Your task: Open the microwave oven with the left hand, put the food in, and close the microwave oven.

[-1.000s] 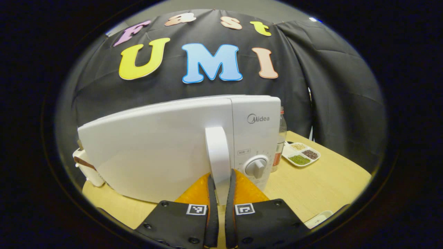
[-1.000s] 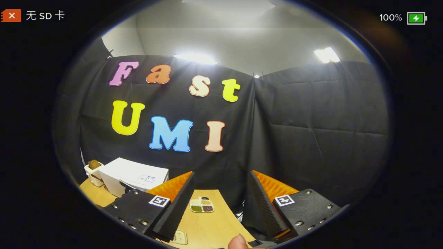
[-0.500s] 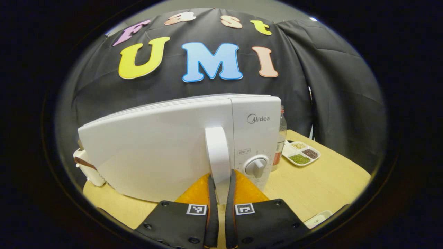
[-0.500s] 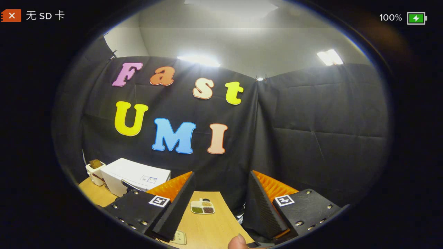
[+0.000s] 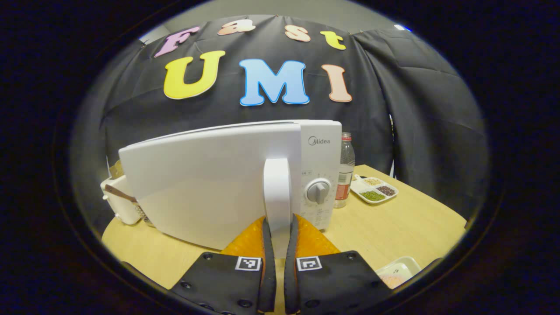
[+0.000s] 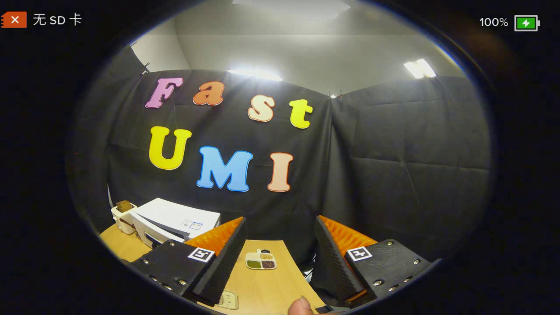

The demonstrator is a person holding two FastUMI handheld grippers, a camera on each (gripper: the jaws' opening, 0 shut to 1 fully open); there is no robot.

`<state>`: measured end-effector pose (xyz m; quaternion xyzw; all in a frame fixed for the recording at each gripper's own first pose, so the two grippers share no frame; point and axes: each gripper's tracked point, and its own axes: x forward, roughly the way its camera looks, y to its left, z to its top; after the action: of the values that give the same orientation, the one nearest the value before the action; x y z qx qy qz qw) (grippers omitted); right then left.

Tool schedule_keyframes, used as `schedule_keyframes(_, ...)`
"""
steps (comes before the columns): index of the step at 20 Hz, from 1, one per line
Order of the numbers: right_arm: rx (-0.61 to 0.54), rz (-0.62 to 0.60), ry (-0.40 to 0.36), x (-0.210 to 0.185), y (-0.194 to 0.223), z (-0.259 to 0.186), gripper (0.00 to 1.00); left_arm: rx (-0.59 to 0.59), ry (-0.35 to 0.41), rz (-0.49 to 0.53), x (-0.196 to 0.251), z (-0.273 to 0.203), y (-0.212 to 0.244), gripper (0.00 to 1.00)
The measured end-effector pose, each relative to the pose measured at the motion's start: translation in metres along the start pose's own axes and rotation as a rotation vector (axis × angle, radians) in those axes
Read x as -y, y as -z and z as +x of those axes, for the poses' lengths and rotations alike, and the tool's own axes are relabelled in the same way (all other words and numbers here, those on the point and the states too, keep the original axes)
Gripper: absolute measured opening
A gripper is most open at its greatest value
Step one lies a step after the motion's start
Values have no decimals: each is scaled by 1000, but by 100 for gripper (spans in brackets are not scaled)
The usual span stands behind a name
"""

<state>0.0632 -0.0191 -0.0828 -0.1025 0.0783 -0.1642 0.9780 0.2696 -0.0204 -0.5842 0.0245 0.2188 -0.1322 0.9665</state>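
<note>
**Left claw clamped on microwave door handle**

The left claw (image 5: 280, 245) is clenched on the white vertical handle (image 5: 277, 192) of the microwave oven (image 5: 227, 175), both fingers pressed against its sides. The white oven stands on the wooden counter (image 5: 393, 232), its door (image 5: 205, 188) swung slightly away from the control panel with its round dial (image 5: 318, 191). The left gripper view takes in a clear bottle (image 5: 344, 175) just right of the oven, a divided snack tray (image 5: 374, 190) beyond it, a pale container (image 5: 120, 205) at the oven's far left, and a small dish (image 5: 400, 271) at the near right edge. The right gripper view looks from higher and farther back: the right claw (image 6: 280, 258) hangs spread wide, grasping nothing, above the counter, with the oven small at the left and a fingertip (image 6: 301, 305) at the bottom edge.
</note>
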Motion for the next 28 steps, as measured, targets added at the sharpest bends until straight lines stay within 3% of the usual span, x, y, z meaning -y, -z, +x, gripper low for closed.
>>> schedule_keyframes(7, 5, -23, -91, -47, 2, 11, 95, -11, 11, 7, -47, -102, 34, 16)
schedule_keyframes(11, -9, -33, -164, -86, 15, 14, 95, -23, -46, 9, -91, -153, 52, 15)
schedule_keyframes(19, -100, -11, -325, -159, 48, 15, 95, -42, -217, -38, -224, -226, 87, 14)
schedule_keyframes(26, -284, 40, -422, -188, 126, 33, 95, -81, -142, -130, -261, -237, 99, 14)
schedule_keyframes(28, -329, 39, -437, -189, 149, 36, 95, -80, -139, -170, -266, -248, 94, 19)
